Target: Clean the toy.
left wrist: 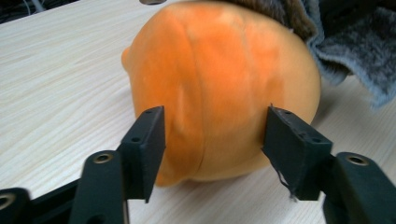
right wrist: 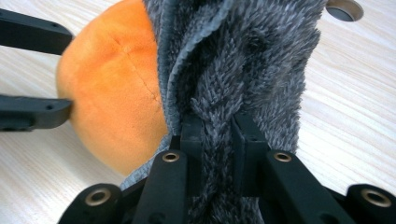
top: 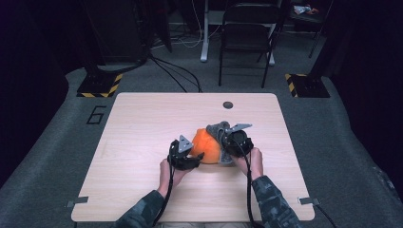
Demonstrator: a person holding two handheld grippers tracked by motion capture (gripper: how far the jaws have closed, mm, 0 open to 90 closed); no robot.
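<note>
Left tongs [left wrist: 212,140] first: we see their two black jaws standing apart on either side of the orange plush ball [left wrist: 219,88], and in the left gripper view neither pad seems to press into the fabric, so we call them open around it. Over on the other side, our right tongs [right wrist: 218,133] are clamped tight on a thick fold of the grey fuzzy cloth [right wrist: 243,65], the pile bunched up between the pads.

From the high view we find the left tongs [top: 198,156] at the near left edge of the orange plush ball [top: 205,145], which sits on the light wooden surface [top: 142,133] a little right of centre. The grey fuzzy cloth [top: 218,128] lies against the ball's far right side, draped partly over its top, with our right tongs [top: 227,138] holding it just beside the ball.

In the right gripper view the cloth hangs as a gathered, upright fold, touching the orange plush along its seam. A small dark round hole [top: 228,104] shows in the surface beyond the ball.
</note>
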